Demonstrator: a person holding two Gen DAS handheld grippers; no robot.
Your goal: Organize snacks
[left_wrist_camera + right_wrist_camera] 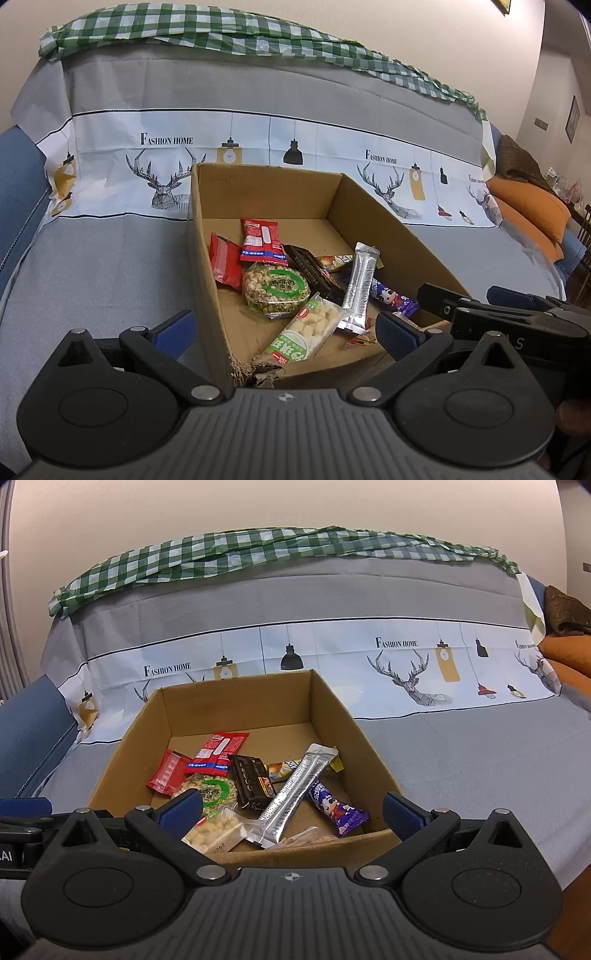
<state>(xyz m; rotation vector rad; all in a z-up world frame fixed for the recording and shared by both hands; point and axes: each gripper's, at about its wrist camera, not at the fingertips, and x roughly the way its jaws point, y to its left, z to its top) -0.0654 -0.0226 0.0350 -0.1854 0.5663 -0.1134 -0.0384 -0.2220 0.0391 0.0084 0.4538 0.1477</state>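
Hovering before the cardboard box (332, 716) of snacks (295, 794), the left gripper (284, 332) and right gripper (291, 812) stood wide apart (both holding nothing).

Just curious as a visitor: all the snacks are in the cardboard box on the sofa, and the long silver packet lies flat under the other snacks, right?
Not quite. The silver packet lies on top, across the black packet and purple packet, as the right wrist view shows. The snacks are indeed in the cardboard box on the sofa.
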